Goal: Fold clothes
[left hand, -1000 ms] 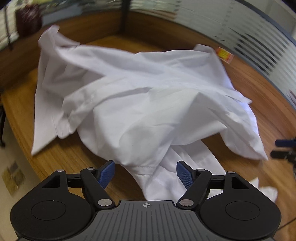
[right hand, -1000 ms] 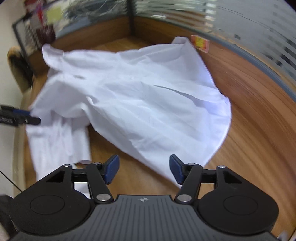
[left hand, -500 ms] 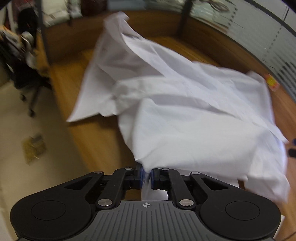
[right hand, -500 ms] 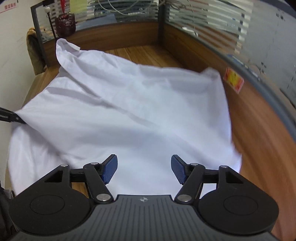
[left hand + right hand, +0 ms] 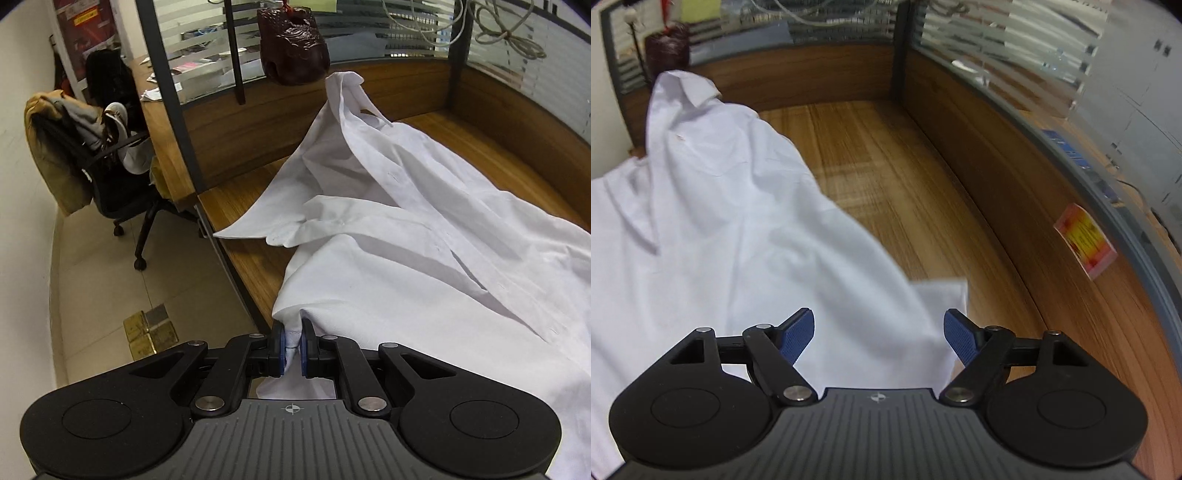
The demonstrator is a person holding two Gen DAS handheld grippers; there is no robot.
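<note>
A white shirt (image 5: pixel 424 266) lies spread and rumpled over the wooden desk (image 5: pixel 491 147), its far end draped up against the back panel. My left gripper (image 5: pixel 291 345) is shut on a bunched edge of the shirt at the desk's near left edge, cloth showing between the blue pads. In the right wrist view the same white shirt (image 5: pixel 713 236) covers the left half of the frame. My right gripper (image 5: pixel 879 328) hovers open over the shirt's near right corner, with cloth lying under the gap between its fingers.
Wooden partition panels with glass and blinds enclose the desk at back and right. A dark red ornament (image 5: pixel 293 44) sits on the back ledge. A yellow-red sticker (image 5: pixel 1084 240) is on the right panel. An office chair (image 5: pixel 107 162) with clothes stands on the tiled floor, left.
My left gripper closed on the shirt's edge and pulled it toward the desk's near left edge. The right gripper stayed open and moved rightward to the shirt's right corner. The shirt has spread flatter.
</note>
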